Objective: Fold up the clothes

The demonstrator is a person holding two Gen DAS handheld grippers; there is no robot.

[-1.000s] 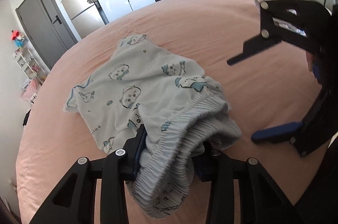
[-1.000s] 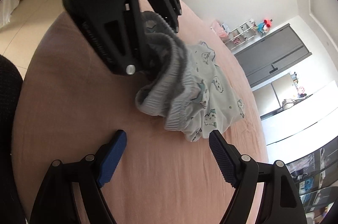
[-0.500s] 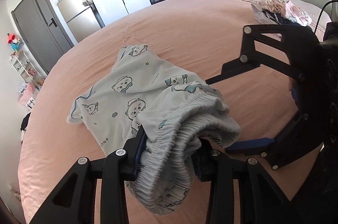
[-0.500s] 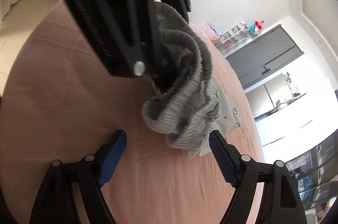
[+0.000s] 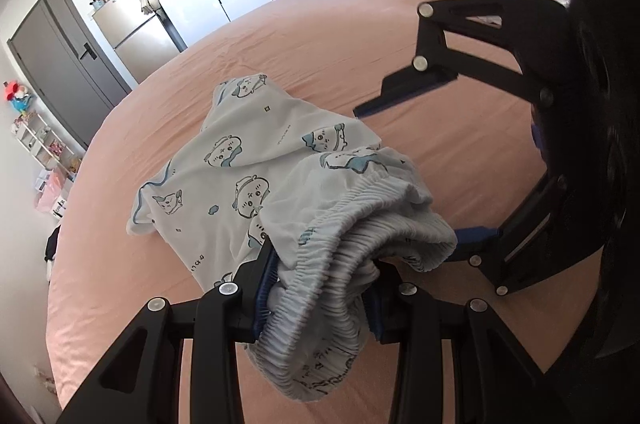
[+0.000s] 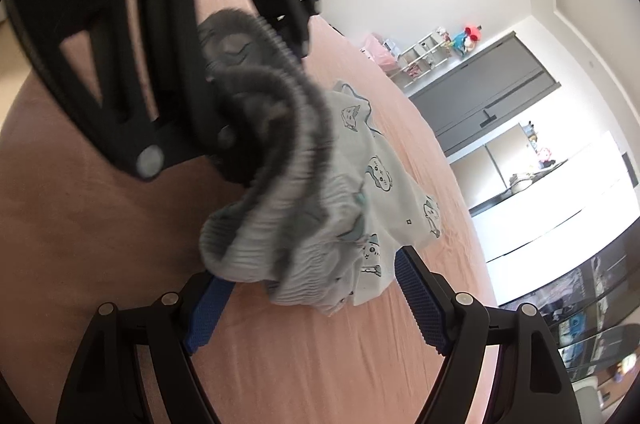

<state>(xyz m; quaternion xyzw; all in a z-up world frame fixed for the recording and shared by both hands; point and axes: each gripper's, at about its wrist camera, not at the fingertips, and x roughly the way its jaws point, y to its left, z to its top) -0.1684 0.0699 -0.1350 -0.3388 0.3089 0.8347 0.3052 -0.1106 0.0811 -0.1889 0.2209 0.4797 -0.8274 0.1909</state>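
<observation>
From my left wrist view, the bunched elastic waistband of the pale cartoon-print shorts covers the blue pads of the left gripper, so I cannot see where they bite; the lower blue finger of the right gripper is half hidden behind that cloth; in my right wrist view the black frame of the left gripper is blurred and cut by the top edge; the small toys on the far white shelf are too tiny to tell.

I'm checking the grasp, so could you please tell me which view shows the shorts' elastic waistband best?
The left wrist view: the waistband is sharp and well lit, bunched between the left gripper fingers. The right wrist view shows the waistband blurred, shadowed and partly hidden behind that gripper.
</observation>
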